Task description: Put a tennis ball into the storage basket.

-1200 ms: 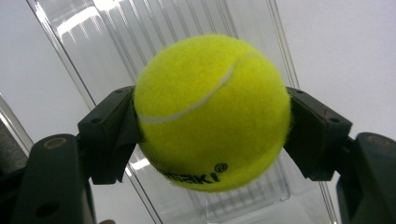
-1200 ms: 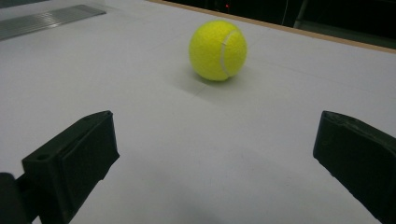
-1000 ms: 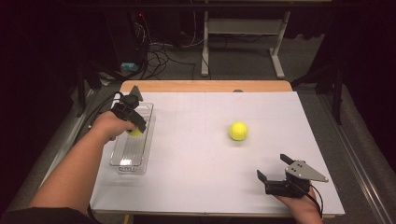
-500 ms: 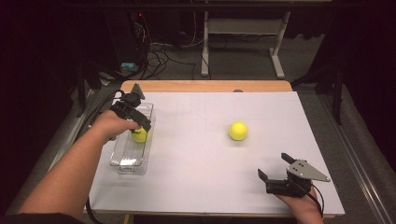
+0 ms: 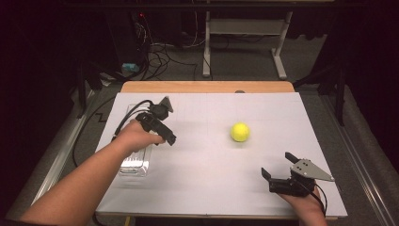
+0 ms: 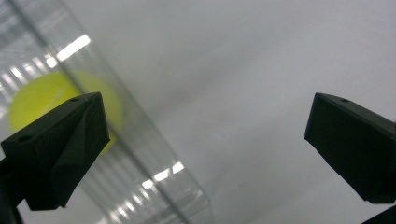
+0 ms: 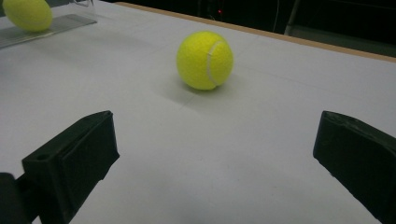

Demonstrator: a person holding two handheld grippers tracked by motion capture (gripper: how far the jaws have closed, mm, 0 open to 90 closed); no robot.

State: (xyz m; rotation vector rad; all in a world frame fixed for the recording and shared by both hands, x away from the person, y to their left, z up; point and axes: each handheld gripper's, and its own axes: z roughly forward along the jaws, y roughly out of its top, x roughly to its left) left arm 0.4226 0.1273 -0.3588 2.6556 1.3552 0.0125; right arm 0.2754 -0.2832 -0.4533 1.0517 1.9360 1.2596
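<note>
Left gripper (image 5: 164, 136) released over clear tray (image 5: 136, 162); forearm hides tray's ball (image 6: 46, 105). Right gripper (image 5: 280, 172) released, near right.

A white table (image 5: 202, 188) is seen, edged along its far side by a strip of bare wood (image 5: 207, 86). A clear plastic tray (image 5: 135, 164) is laid near the left edge of the white surface, and a yellow tennis ball (image 6: 42, 100) is seen through its ribbed wall, resting inside. A second tennis ball (image 5: 240, 132) is set directly on the white surface right of centre, well apart from the tray.
</note>
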